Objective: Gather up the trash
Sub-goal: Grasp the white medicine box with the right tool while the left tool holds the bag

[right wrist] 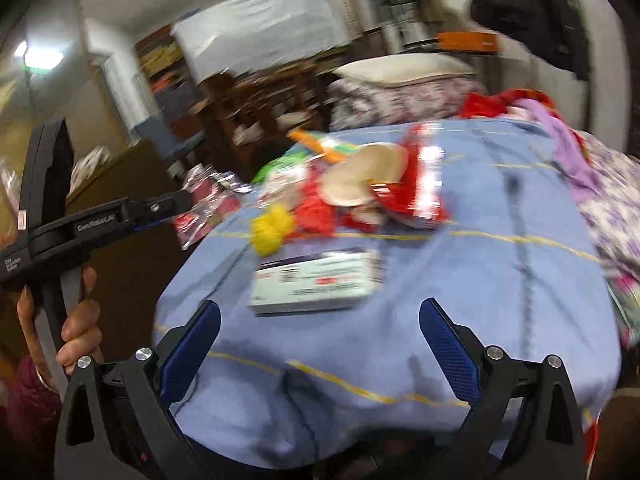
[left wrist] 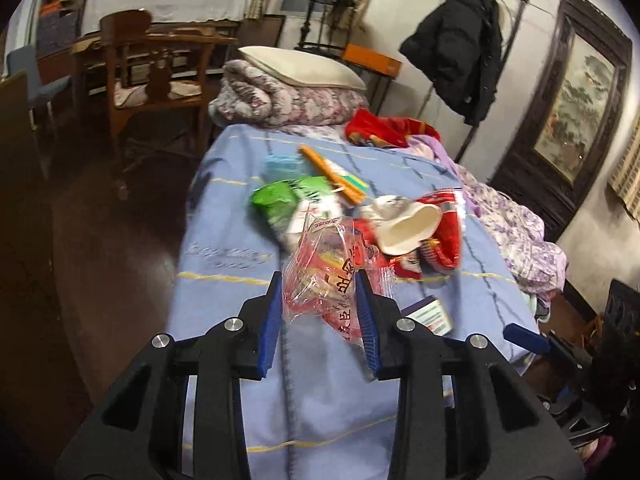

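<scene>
- Your left gripper has its jaws pinching a clear red-printed wrapper, lifted off the bed near its left edge.
- Your right gripper has its jaws spread wide with nothing between them, above the near end of the bed.
- A flat white box lies on the bed just beyond the right gripper's jaws.
- Past the box sits the trash heap: a white paper cup on its side against a red packet, with a green packet on the heap's left and an orange stick behind it.
- A yellow clump lies at the heap's near left corner.
- Beyond the heap, a folded quilt with a pillow on top fills the far end of the bed.
- Your left hand grips the left gripper's handle, left of the bed.
</scene>
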Available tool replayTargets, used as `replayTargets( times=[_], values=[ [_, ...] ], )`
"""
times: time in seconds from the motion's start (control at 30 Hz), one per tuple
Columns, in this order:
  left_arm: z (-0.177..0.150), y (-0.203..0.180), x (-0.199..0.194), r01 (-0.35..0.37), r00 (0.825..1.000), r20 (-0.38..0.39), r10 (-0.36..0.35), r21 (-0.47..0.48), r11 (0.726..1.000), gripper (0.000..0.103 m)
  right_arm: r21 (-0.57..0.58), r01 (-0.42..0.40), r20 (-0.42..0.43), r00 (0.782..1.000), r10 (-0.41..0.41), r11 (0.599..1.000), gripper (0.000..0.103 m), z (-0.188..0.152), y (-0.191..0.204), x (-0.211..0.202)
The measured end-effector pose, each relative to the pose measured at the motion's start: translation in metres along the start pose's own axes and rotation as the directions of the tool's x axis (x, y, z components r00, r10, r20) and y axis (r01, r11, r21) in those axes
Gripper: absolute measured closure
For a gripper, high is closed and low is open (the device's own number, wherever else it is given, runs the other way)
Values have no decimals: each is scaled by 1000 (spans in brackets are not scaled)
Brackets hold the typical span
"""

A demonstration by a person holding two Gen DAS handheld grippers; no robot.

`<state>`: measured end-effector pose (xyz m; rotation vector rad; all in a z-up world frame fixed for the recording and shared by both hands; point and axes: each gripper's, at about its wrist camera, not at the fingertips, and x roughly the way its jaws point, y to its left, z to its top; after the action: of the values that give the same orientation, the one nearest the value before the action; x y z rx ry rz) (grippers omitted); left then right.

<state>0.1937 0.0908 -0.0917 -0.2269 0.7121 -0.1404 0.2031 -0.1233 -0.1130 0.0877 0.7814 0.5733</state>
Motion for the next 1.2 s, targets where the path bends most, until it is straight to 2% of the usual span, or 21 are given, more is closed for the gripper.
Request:
replayTargets(
  times=[0.07, 0.2, 0.3, 0.37, 0.43, 0.5, 0.53, 0.57, 0.63, 0.7, 0.77, 0.97, 1.03, 1.1, 1.2],
  values=[
    [-3, 9, -1, 0, 1000, -8, -1, -20, 1000, 67, 8, -70, -60, 996, 70, 998, 6, 4, 8, 14],
    [-6, 19, 0, -7, 1000, -6, 6, -39, 999, 67, 54, -185, -142, 971, 191, 981, 6, 8, 24, 36],
    [-5, 28, -1, 1, 1000, -1, -1, -55, 998, 67, 25, -195, -196, 961, 196, 981, 6, 10, 39, 53],
    [-6, 34, -1, 3, 1000, -2, -3, -64, 998, 67, 18, -117, -219, 969, 118, 993, 7, 10, 37, 61],
    [-6, 39, -1, 5, 1000, -4, -5, -72, 997, 67, 54, -22, -203, 979, 32, 998, 9, 10, 18, 59],
    [-8, 44, -3, 6, 1000, -3, -6, -74, 997, 67, 102, 113, -156, 983, -97, 988, 10, 12, -8, 50],
    [-8, 46, -4, 8, 1000, -1, -8, -75, 997, 67, 138, 182, -141, 977, -162, 974, 10, 15, -24, 44],
    [-9, 48, -3, 11, 1000, -1, -11, -79, 997, 67, 170, 196, -138, 975, -173, 966, 10, 17, -35, 38],
    [-8, 51, -1, 23, 1000, -2, -23, -96, 995, 67, 196, 159, -137, 982, -134, 968, 10, 20, -36, 32],
    [-8, 53, 1, 35, 999, 1, -35, -109, 993, 67, 154, 127, -135, 985, -106, 980, 10, 21, -20, 31],
    [-8, 55, 1, 39, 999, 4, -39, -114, 993, 67, 83, 130, -138, 983, -117, 988, 10, 20, 0, 35],
    [-12, 56, -3, 37, 999, 2, -37, -99, 994, 67, -16, 100, -122, 987, -101, 995, 9, 21, 32, 36],
    [-12, 57, -2, 35, 999, 2, -35, -102, 994, 67, -32, 32, -128, 991, -35, 999, 9, 28, 41, 39],
    [-13, 59, 0, 36, 999, 2, -36, -108, 994, 67, 0, -48, -130, 990, 47, 999, 9, 28, 47, 41],
    [-14, 62, 2, 37, 999, -3, -38, -118, 992, 67, -55, -58, -148, 988, 49, 997, 9, 40, 62, 59]
  ],
)
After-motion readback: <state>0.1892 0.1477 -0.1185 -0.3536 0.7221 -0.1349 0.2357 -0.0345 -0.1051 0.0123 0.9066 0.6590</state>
